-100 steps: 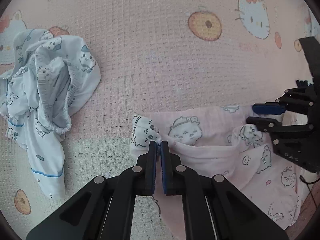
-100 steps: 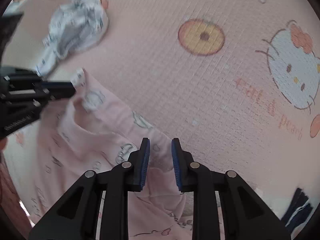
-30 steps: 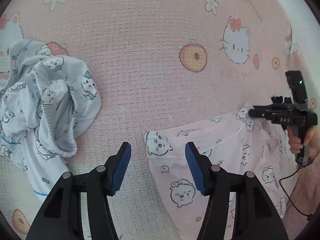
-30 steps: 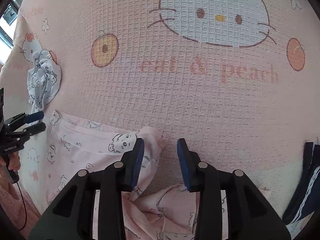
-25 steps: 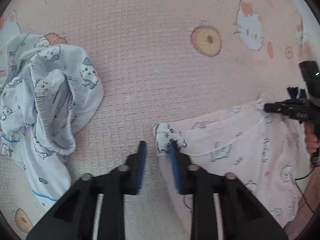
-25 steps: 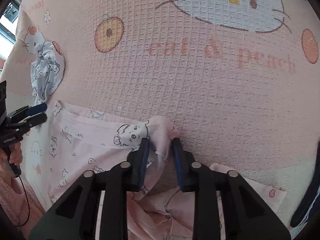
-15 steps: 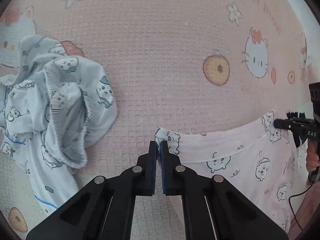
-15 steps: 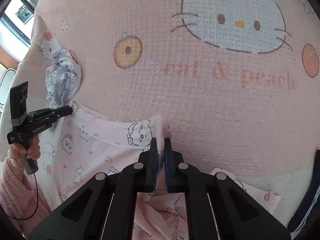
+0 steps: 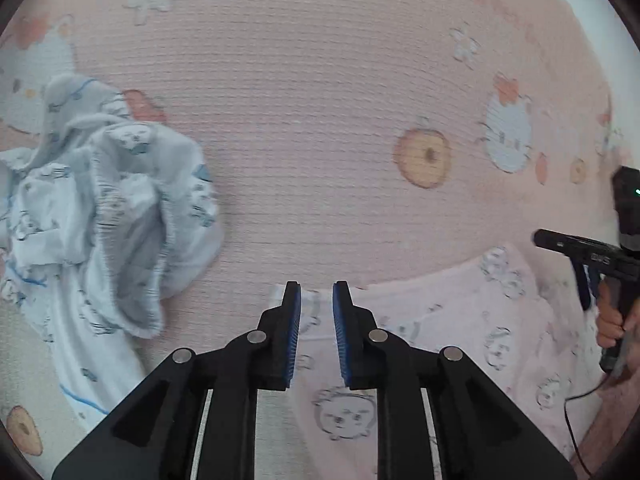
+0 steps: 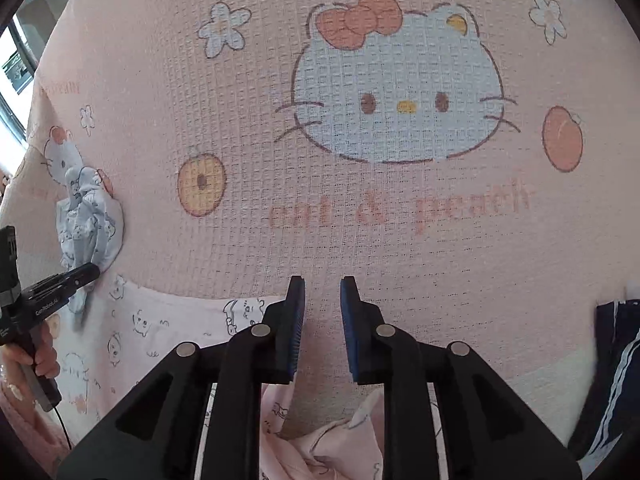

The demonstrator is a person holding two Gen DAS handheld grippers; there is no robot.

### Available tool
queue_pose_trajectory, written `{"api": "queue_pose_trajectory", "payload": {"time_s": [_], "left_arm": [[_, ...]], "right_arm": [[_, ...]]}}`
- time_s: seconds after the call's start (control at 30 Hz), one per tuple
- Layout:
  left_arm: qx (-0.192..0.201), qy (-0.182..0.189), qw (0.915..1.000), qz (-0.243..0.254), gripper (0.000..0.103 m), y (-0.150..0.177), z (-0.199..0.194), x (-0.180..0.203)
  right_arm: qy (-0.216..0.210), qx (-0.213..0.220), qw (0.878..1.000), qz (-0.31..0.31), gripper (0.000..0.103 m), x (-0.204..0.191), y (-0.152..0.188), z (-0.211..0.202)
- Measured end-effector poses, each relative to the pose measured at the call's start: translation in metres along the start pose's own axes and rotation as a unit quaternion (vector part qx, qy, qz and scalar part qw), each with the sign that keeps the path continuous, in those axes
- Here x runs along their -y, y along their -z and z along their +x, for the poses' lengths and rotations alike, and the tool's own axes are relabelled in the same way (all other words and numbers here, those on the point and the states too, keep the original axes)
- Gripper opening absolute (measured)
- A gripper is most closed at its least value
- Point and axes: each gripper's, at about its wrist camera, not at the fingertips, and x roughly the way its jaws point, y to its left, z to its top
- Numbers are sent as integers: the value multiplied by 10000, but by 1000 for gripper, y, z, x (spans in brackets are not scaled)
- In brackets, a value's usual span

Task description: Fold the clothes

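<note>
A pale pink garment with small cartoon faces (image 9: 472, 320) lies flat on the pink blanket, its top hem stretched out. My left gripper (image 9: 316, 300) is open and empty above the garment's left corner. My right gripper (image 10: 322, 284) is open and empty just past the garment's right corner (image 10: 244, 308). Each gripper shows in the other's view: the right one (image 9: 538, 236) at the far right, the left one (image 10: 94, 268) at the far left. More pink cloth is bunched under the right gripper (image 10: 332, 444).
A crumpled white and blue printed garment (image 9: 104, 216) lies to the left; it also shows in the right wrist view (image 10: 86, 220). A dark navy garment with white stripes (image 10: 616, 360) lies at the right edge. The pink Hello Kitty blanket (image 10: 400, 100) covers the surface.
Both grippers were shut on the pink garment's top corners half a second ago. Both have opened, let the corners go and lifted a little; the hem now lies flat.
</note>
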Motion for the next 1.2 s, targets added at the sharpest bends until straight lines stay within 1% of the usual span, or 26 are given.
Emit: {"api": "queue_pose_trajectory", "payload": {"time_s": [0.07,0.1,0.17,0.2,0.23,0.27,0.3,0.4,0.47,0.5,0.6,0.63,0.7,0.73,0.77,0.8,0.83,0.87,0.9,0.93,0.97,1.0,1.03,1.07,1.17,1.2], "left_arm": [[-256,31,9991,340,18,5,15,19],[-421,-243,9975,509,18,7,26,25],[-754,-830,9901,843,17,11,50,37],[-724,-796,9912,777,18,10,49,36],[-679,-738,9925,694,18,8,48,34],[-730,-753,9933,490,18,5,47,31],[-654,-705,9947,352,18,3,43,31],[-377,-466,9961,640,18,7,30,51],[-281,-274,9948,939,18,13,26,77],[-211,-182,9935,1100,18,16,23,92],[3,-9,9879,1552,19,29,10,135],[-40,-133,9848,1733,20,32,8,142],[-269,-639,9797,1881,20,34,22,153],[-395,-837,9795,1787,20,35,23,144],[-465,-1046,9823,1479,20,32,23,129],[-531,-1254,9839,1154,20,29,24,114],[-516,-1317,9881,597,20,26,20,91],[-494,-1365,9894,20,20,22,16,67],[-504,-1221,9901,-478,21,22,12,42],[-515,-1060,9883,-968,27,23,7,17],[-533,-1007,9869,-1138,32,23,6,0],[-553,-962,9855,-1284,32,24,5,-16],[-487,-823,9875,-1255,32,24,3,-22],[-414,-676,9894,-1213,32,23,1,-28],[-286,371,9916,-1203,33,17,-1,-27],[-338,372,9933,-1038,34,14,4,-21]], "right_arm": [[-203,-558,9980,-194,19,-6,8,20],[-277,-829,9956,-327,19,-8,15,28],[-91,-778,9964,-328,12,-8,17,24],[17,-728,9968,-318,13,-8,18,21],[124,-677,9972,-307,24,-7,19,18],[231,-626,9973,-296,28,-7,20,15],[70,-480,9986,-226,28,-6,20,2],[152,-119,9986,-489,30,-12,37,-48],[724,7,9947,-725,38,-9,56,-74],[948,14,9929,-724,38,-2,67,-82],[931,-63,9954,-205,38,38,91,-92],[975,-110,9952,-17,38,51,97,-93],[1167,-228,9927,209,38,70,105,-89],[1225,-340,9914,314,38,76,108,-86],[1276,-462,9899,420,38,83,110,-82],[1258,-487,9898,456,38,87,112,-80],[1150,-442,9911,493,38,88,112,-79],[1028,-389,9925,533,38,89,110,-80],[906,-335,9937,573,38,89,109,-80],[610,-277,9961,573,39,85,104,-79],[403,-262,9977,476,39,75,94,-75],[219,-255,9988,362,39,64,84,-71],[35,-247,9994,249,45,53,73,-66],[-149,-240,9995,135,55,42,63,-61],[-143,-659,9977,-73,57,13,41,-23],[-133,-860,9962,-99,57,6,37,-8]]}}
